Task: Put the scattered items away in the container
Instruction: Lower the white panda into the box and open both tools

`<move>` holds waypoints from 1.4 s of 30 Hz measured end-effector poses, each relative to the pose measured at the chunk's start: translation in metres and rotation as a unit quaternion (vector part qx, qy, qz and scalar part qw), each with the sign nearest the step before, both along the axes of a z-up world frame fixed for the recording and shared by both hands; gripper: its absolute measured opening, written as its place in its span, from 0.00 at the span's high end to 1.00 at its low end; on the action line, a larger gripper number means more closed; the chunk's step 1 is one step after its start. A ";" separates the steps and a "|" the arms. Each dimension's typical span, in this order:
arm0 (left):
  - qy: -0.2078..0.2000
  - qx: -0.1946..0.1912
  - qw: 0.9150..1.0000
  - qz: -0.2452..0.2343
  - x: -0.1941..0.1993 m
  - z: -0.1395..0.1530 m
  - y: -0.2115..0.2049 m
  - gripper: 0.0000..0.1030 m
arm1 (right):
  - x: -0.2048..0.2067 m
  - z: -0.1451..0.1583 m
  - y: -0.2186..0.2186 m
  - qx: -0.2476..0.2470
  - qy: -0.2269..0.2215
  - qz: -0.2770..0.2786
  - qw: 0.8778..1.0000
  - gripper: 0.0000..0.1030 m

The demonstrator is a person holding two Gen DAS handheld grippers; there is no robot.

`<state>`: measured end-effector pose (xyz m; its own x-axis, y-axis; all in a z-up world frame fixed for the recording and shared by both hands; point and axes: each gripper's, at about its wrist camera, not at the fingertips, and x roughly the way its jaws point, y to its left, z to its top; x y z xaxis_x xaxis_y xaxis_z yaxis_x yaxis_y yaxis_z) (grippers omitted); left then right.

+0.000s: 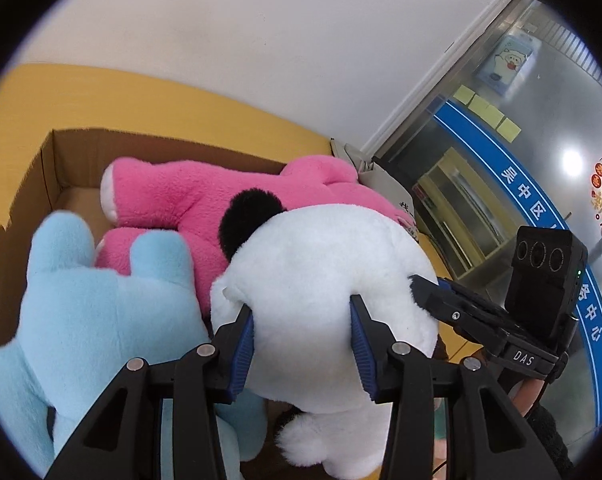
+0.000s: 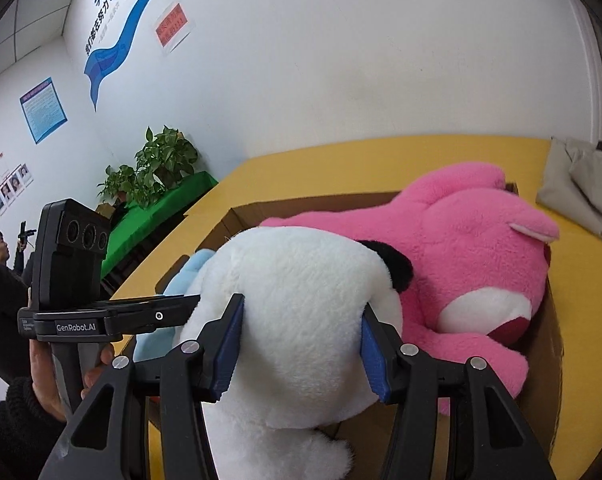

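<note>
While both my grippers pinch the white plush toy [image 1: 325, 280] from either side, it hangs above the cardboard box [image 1: 49, 168] on the yellow table [image 2: 381, 160]. My left gripper [image 1: 303, 322] and right gripper [image 2: 303, 320] are each partly closed, blue pads sunk into its fur. A pink plush [image 1: 189, 204] and a blue plush [image 1: 81, 312] already lie in the box. I judge this to be the placing step: next I need to lower the white toy into whatever room is left, then spread both sets of fingers together.
</note>
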<state>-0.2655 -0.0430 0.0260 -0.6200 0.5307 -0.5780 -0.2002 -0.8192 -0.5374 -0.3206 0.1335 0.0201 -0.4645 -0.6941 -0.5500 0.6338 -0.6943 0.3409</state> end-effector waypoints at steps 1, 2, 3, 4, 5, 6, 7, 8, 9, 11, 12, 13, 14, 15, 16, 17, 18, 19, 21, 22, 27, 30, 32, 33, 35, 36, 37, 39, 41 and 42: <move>0.001 0.000 1.000 0.001 0.000 0.002 -0.001 0.57 | -0.001 0.002 -0.002 0.000 0.005 0.000 1.000 0.44; -0.001 -0.003 1.000 0.002 -0.001 0.001 0.000 0.57 | 0.000 0.002 -0.003 -0.001 0.011 0.001 1.000 0.44; -0.006 -0.009 1.000 0.001 -0.002 -0.001 0.001 0.57 | 0.002 -0.001 -0.006 0.005 0.009 0.001 1.000 0.44; -0.008 -0.014 1.000 0.001 0.000 -0.002 0.002 0.57 | 0.005 -0.004 -0.010 0.012 0.006 0.002 1.000 0.44; -0.007 -0.020 1.000 0.001 0.003 -0.003 0.003 0.57 | 0.004 -0.011 -0.012 0.023 -0.005 0.002 1.000 0.44; -0.007 -0.026 1.000 0.001 0.006 -0.003 0.003 0.57 | 0.007 -0.018 -0.015 0.038 -0.011 0.004 0.999 0.44; -0.006 -0.031 0.999 0.001 0.009 -0.004 0.003 0.58 | 0.010 -0.025 -0.018 0.052 -0.017 0.007 0.998 0.44; -0.006 -0.037 0.999 0.001 0.012 -0.004 0.004 0.58 | 0.011 -0.029 -0.019 0.065 -0.022 0.008 0.998 0.44; -0.005 -0.043 0.999 0.001 0.015 -0.005 0.004 0.58 | 0.014 -0.035 -0.020 0.078 -0.034 0.007 0.996 0.44; -0.004 -0.054 0.999 0.001 0.021 -0.006 0.005 0.57 | 0.012 -0.039 -0.017 0.077 -0.051 0.001 0.996 0.44; -0.003 -0.060 0.998 0.001 0.024 -0.006 0.005 0.56 | 0.010 -0.040 -0.016 0.076 -0.060 -0.001 0.995 0.44; -0.003 -0.065 0.998 0.001 0.027 -0.007 0.005 0.54 | 0.009 -0.039 -0.015 0.080 -0.062 -0.001 0.995 0.41; -0.002 -0.071 0.997 0.001 0.030 -0.008 0.006 0.53 | 0.009 -0.036 -0.014 0.087 -0.057 -0.002 0.995 0.38; -0.001 -0.077 0.997 0.001 0.033 -0.008 0.006 0.49 | 0.010 -0.031 -0.013 0.085 -0.050 -0.004 0.995 0.37; -0.001 -0.082 0.997 0.001 0.037 -0.009 0.006 0.46 | 0.011 -0.026 -0.011 0.083 -0.043 -0.005 0.996 0.35; 0.000 -0.088 0.996 0.001 0.040 -0.009 0.007 0.46 | 0.013 -0.019 -0.009 0.076 -0.031 -0.006 0.997 0.35; 0.000 -0.093 0.996 0.001 0.043 -0.010 0.007 0.47 | 0.015 -0.011 -0.008 0.063 -0.021 -0.005 0.998 0.35; 0.006 -0.104 0.995 0.002 0.050 -0.009 0.007 0.49 | 0.016 -0.004 -0.006 0.050 -0.011 -0.003 0.999 0.35; 0.009 -0.112 0.994 -0.004 0.061 -0.011 0.007 0.49 | 0.013 -0.009 -0.017 0.062 -0.025 0.010 0.998 0.35; 0.005 -0.112 0.994 -0.012 0.065 -0.015 0.008 0.49 | 0.015 -0.015 -0.026 0.084 -0.023 0.011 0.996 0.35; 0.005 -0.137 0.990 -0.044 0.086 -0.030 0.029 0.49 | 0.018 -0.028 -0.033 0.095 -0.032 -0.008 0.995 0.35; 0.007 -0.159 0.986 -0.054 0.093 -0.038 0.036 0.48 | 0.022 -0.033 -0.036 0.113 -0.036 -0.011 0.993 0.35; 0.014 -0.160 0.985 -0.056 0.098 -0.040 0.033 0.49 | 0.026 -0.037 -0.040 0.129 -0.038 -0.013 0.991 0.35; 0.014 -0.159 0.986 -0.056 0.099 -0.040 0.031 0.49 | 0.026 -0.038 -0.042 0.130 -0.041 -0.014 0.991 0.35; 0.014 -0.159 0.986 -0.057 0.101 -0.040 0.024 0.48 | 0.028 -0.041 -0.046 0.129 -0.049 -0.015 0.990 0.35; 0.014 -0.160 0.985 -0.061 0.103 -0.039 0.019 0.47 | 0.032 -0.041 -0.047 0.131 -0.052 -0.012 0.990 0.35; 0.015 -0.160 0.985 -0.065 0.105 -0.039 0.014 0.47 | 0.035 -0.041 -0.049 0.132 -0.054 -0.010 0.990 0.35; 0.012 -0.158 0.985 -0.073 0.110 -0.038 -0.001 0.47 | 0.045 -0.041 -0.053 0.137 -0.067 -0.003 0.988 0.35; 0.008 -0.159 0.984 -0.076 0.112 -0.037 -0.013 0.47 | 0.057 -0.039 -0.056 0.148 -0.072 0.002 0.986 0.33; 0.007 -0.159 0.984 -0.078 0.115 -0.037 -0.018 0.48 | 0.064 -0.037 -0.058 0.154 -0.072 0.006 0.985 0.32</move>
<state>-0.1503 -0.0611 -0.0108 -0.5537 0.4134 -0.7229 -0.3425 -0.9043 -0.2548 -0.2568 0.0755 -0.0169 -0.3584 -0.4886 -0.7955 0.6027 -0.7718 0.2025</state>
